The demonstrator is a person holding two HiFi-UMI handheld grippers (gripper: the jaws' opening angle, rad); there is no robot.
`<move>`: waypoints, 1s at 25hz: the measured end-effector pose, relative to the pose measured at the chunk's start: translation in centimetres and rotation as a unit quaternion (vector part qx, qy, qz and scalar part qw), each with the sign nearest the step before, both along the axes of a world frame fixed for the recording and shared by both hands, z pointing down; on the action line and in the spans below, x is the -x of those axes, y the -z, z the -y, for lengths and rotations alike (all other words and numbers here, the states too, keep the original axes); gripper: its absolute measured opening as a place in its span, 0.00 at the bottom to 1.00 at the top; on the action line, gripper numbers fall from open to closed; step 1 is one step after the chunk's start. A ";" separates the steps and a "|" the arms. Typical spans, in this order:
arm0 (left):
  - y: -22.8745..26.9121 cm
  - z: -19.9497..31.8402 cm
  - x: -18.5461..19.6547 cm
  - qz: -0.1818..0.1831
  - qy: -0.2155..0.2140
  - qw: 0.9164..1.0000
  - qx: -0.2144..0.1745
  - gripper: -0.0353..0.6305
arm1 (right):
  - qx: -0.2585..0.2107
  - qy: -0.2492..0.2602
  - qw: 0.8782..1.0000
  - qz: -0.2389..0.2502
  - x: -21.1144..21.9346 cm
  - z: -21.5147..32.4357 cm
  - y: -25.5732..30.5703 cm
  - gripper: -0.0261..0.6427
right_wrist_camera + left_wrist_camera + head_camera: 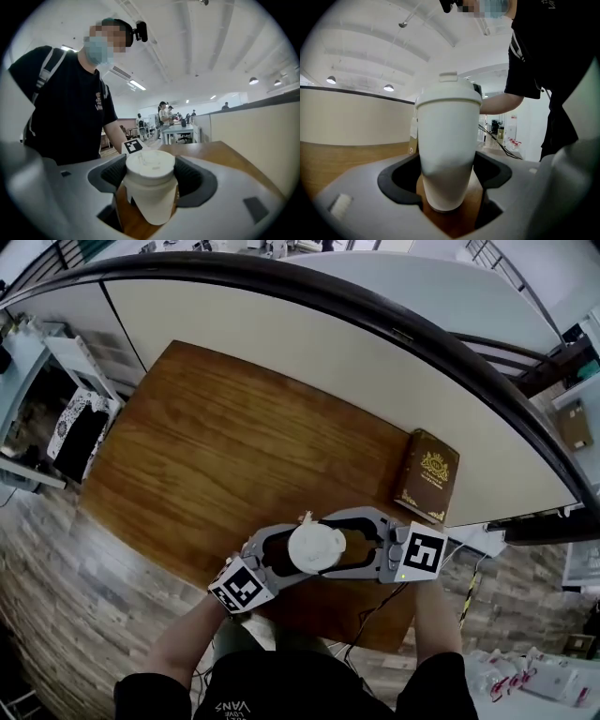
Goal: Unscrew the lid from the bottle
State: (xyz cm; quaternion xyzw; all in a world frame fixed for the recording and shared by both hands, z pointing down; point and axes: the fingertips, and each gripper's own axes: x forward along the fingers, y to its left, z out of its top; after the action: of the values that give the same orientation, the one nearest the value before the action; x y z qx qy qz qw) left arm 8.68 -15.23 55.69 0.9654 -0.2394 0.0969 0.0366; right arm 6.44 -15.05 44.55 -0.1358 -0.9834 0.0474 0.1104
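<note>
A white bottle (447, 140) stands on a wooden table (225, 446), a pale partition (309, 343) beyond it. The left gripper (446, 177) clamps its body and the right gripper (151, 177) clamps its lid (150, 163).

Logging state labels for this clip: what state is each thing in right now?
bottle: upright on the table, lid on.
lid: seated on the bottle.
left gripper: shut on the bottle's body.
right gripper: shut on the lid.
brown box: closed.

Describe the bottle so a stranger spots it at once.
On the brown wooden table, look at the near edge. There the left hand-held gripper and right hand-held gripper clamp a white bottle. It alone is white and round; the box is dark brown.
</note>
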 end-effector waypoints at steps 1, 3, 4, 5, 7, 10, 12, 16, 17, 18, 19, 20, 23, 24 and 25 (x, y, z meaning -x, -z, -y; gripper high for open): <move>0.0 0.0 0.0 0.000 0.001 1.000 0.000 0.58 | 0.002 0.014 1.000 -0.001 0.0 0.0 0.0 0.51; -0.3 -0.1 0.2 0.002 0.006 1.000 0.005 0.58 | 0.008 0.032 0.999 0.000 0.1 0.1 0.1 0.51; -0.4 -0.1 0.3 0.003 0.007 1.000 0.007 0.58 | 0.013 0.035 0.999 0.000 0.2 0.1 0.1 0.51; -0.4 -0.2 0.3 0.005 0.008 1.000 0.006 0.58 | 0.019 0.034 0.999 0.000 0.2 0.1 0.2 0.51; 0.0 -0.1 0.3 0.004 0.007 1.000 -0.001 0.58 | 0.025 0.024 0.999 -0.001 0.2 0.1 0.3 0.51; 0.1 -0.1 0.4 0.003 0.006 1.000 -0.001 0.59 | 0.016 -0.009 1.000 -0.002 0.0 0.3 0.4 0.52; 0.1 -0.1 0.4 0.003 0.007 1.000 0.000 0.58 | 0.011 -0.042 0.999 0.005 -0.3 0.4 0.7 0.52; 0.0 0.0 0.4 0.002 0.011 1.000 0.001 0.58 | 0.014 -0.145 0.989 0.038 -1.4 0.7 1.1 0.51; -0.1 0.0 0.4 0.002 0.012 1.000 0.002 0.59 | 0.012 -0.175 0.984 0.046 -1.7 0.7 1.2 0.51; -0.2 0.0 0.4 0.003 0.013 1.000 0.002 0.59 | 0.008 -0.202 0.978 0.051 -1.9 0.7 1.1 0.51; -0.2 0.0 0.4 0.003 0.013 1.000 0.003 0.59 | 0.003 -0.227 0.972 0.053 -2.1 0.6 1.1 0.51; -0.2 0.1 0.3 0.003 0.013 1.000 0.004 0.59 | -0.004 -0.253 0.966 0.055 -2.3 0.4 1.1 0.51; -0.2 0.1 0.3 0.004 0.015 1.000 0.006 0.59 | -0.031 -0.328 0.943 0.053 -2.7 0.2 1.1 0.51; -0.3 0.1 0.3 0.004 0.016 1.000 0.006 0.59 | -0.038 -0.349 0.935 0.052 -2.8 0.1 1.1 0.51; -0.3 0.1 0.3 0.005 0.017 1.000 0.007 0.59 | -0.043 -0.368 0.927 0.051 -2.9 -0.1 1.1 0.51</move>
State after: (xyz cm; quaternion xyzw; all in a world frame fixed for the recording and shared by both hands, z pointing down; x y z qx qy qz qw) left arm 8.42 -15.30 56.02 0.9604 -0.2556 0.1022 0.0438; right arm 9.33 -14.92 43.44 0.2382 -0.9697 0.0352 0.0403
